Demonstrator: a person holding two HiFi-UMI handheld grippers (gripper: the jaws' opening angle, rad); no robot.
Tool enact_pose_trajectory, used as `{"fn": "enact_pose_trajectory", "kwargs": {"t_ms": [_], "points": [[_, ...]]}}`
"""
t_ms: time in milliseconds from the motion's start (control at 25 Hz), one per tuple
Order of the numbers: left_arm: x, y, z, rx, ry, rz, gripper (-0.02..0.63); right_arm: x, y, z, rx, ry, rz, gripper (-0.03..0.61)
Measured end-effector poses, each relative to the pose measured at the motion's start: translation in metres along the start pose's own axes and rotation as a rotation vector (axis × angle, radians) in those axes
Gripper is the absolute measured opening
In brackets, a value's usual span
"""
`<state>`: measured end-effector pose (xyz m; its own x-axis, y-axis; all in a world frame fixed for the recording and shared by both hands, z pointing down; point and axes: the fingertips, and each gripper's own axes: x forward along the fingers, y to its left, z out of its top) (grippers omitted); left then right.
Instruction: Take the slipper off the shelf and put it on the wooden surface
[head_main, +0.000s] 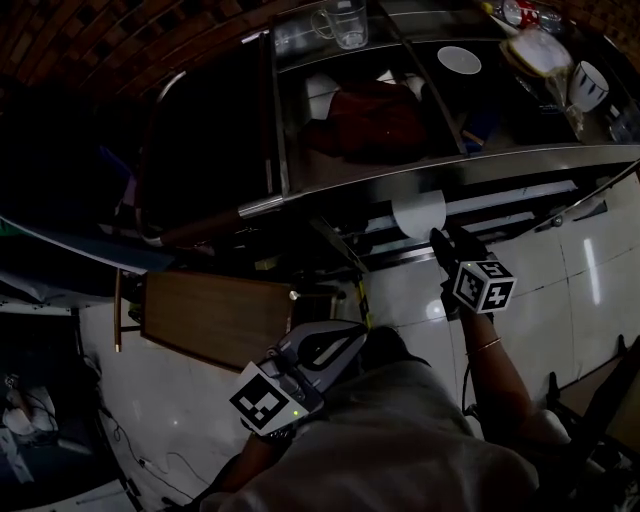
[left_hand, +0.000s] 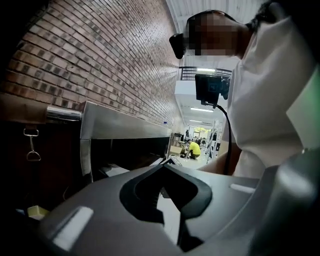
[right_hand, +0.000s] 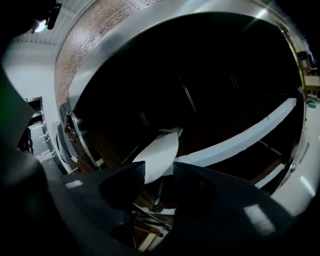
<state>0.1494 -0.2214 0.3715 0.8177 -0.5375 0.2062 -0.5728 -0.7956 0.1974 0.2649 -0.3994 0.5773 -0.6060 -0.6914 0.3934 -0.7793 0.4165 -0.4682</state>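
slipper bracketed, not yet lifted

the right gripper (right_hand: 159, 170) has its jaws apart around the near end of the white slipper (right_hand: 162, 147), and they don't seem to be squeezing it. the slipper lies on the low shelf (head_main: 530, 195). the left gripper (head_main: 355, 335) is closed and empty, beside the wooden surface (head_main: 215, 315). as i judge it, gripping, lifting out and setting down are all left.

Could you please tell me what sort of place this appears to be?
Likely a kitchen or canteen back area: a steel counter carrying a glass mug and a plate, against a brick wall, over a white tiled floor.
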Motion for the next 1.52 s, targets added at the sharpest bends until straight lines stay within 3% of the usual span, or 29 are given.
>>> {"fn": "enact_pose_trajectory", "kwargs": {"t_ms": [240, 440, 600, 1160, 1280, 1520], "points": [[0.008, 0.004, -0.002, -0.008, 0.01, -0.005, -0.003, 0.014, -0.003, -0.005, 0.096, 0.001, 0.028, 0.164], [0.01, 0.001, -0.005, -0.021, 0.015, -0.01, -0.003, 0.014, 0.0, -0.001, 0.257, -0.03, 0.091, 0.078], [0.004, 0.0, -0.01, -0.031, 0.025, -0.005, -0.003, 0.001, 0.007, 0.012, 0.232, -0.087, 0.105, 0.034], [-0.053, -0.006, -0.023, -0.035, -0.007, 0.007, -0.003, -0.08, 0.075, 0.023, 0.19, -0.229, 0.096, 0.031], [-0.075, -0.005, -0.029, -0.025, -0.027, -0.019, -0.003, -0.095, 0.101, 0.014, 0.203, -0.258, 0.087, 0.031], [-0.146, -0.017, -0.043, -0.012, -0.042, -0.112, -0.003, -0.14, 0.17, -0.032, 0.269, -0.327, -0.015, 0.031]]}}
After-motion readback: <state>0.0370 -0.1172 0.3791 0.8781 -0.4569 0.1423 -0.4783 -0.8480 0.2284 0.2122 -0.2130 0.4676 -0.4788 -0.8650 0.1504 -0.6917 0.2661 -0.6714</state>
